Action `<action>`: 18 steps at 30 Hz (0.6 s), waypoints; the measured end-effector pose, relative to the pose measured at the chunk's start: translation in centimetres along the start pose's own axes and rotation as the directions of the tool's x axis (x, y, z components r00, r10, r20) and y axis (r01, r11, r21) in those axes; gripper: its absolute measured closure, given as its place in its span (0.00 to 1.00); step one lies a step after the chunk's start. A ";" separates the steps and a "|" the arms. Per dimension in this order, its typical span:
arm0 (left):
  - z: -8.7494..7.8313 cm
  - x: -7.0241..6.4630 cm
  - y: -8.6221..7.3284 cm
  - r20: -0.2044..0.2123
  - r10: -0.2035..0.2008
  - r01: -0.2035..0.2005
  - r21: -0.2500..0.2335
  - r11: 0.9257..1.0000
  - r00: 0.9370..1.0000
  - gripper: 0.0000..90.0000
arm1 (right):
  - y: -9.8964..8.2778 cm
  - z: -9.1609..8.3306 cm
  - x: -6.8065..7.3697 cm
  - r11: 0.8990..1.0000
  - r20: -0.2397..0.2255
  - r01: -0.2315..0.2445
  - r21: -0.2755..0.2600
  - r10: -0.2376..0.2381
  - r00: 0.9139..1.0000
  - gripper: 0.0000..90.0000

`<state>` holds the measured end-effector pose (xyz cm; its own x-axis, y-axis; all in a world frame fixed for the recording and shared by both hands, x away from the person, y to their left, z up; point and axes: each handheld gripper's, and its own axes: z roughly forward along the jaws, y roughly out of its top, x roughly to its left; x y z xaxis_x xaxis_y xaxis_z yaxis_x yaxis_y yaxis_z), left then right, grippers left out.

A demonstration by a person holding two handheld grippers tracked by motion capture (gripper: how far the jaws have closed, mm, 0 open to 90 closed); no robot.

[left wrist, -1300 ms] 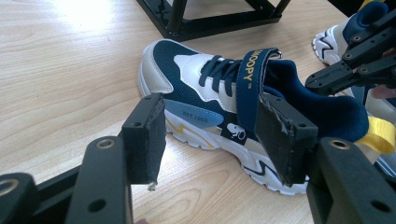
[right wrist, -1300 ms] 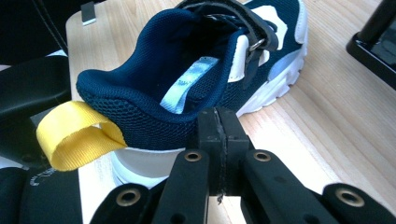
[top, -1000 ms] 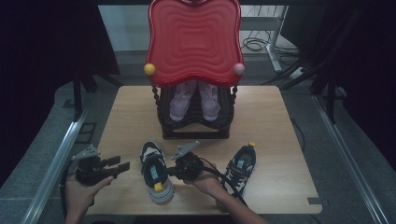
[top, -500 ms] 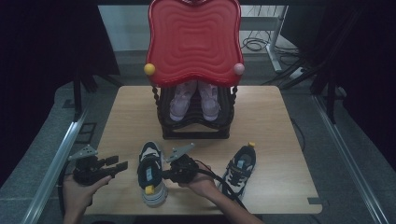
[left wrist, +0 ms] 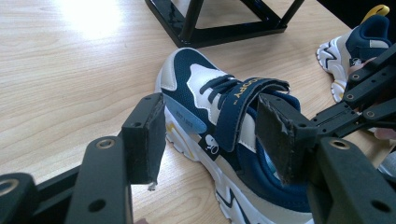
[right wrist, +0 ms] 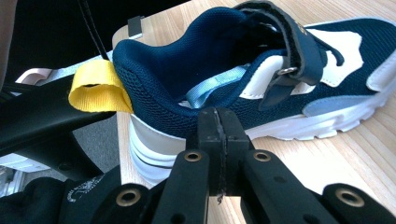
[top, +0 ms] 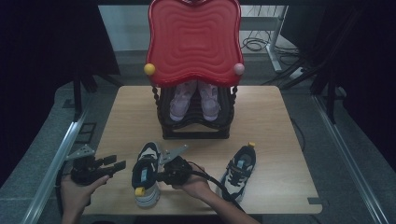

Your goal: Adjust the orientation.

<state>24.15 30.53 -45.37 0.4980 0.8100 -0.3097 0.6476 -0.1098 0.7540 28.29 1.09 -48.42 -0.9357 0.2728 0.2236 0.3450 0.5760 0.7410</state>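
Note:
A navy-and-white sneaker with a yellow heel loop lies near the table's front edge, toe pointing away. My right gripper sits at its right side, by the heel. In the right gripper view the jaws are shut pad to pad against the shoe's navy collar, with nothing visible between them. My left gripper hovers open just left of the shoe. In the left gripper view the sneaker shows beyond the gap of the left gripper. The matching sneaker lies to the right.
A black rack with a red wavy top stands at the table's back middle, holding a pair of pink shoes. The wooden table has open surface on both sides of the rack. Dark curtains and cables surround it.
My right gripper has shifted left, closing in on the near sneaker's heel side, and the sneaker has slid slightly left. The left gripper has stayed put.

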 end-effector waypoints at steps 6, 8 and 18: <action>-0.1 0.0 0.0 0.000 0.000 0.000 -0.001 1.000 1.000 0.48 | 0.0 0.1 0.1 1.000 -0.001 0.002 0.003 -0.002 1.000 1.00; -0.2 0.1 0.0 0.000 0.001 -0.001 -0.002 1.000 1.000 0.48 | -0.3 -0.1 0.1 1.000 0.002 0.002 0.010 -0.002 1.000 1.00; 0.1 -0.1 0.0 0.003 0.007 -0.007 0.006 1.000 1.000 0.48 | -1.1 0.5 0.7 0.999 -0.020 0.016 0.035 -0.016 1.000 1.00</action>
<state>24.16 30.33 -45.38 0.5042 0.8075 -0.3061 0.6473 -0.1187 0.7529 27.34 1.05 -49.36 -0.9424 0.2481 0.2245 0.3319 0.6069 0.7222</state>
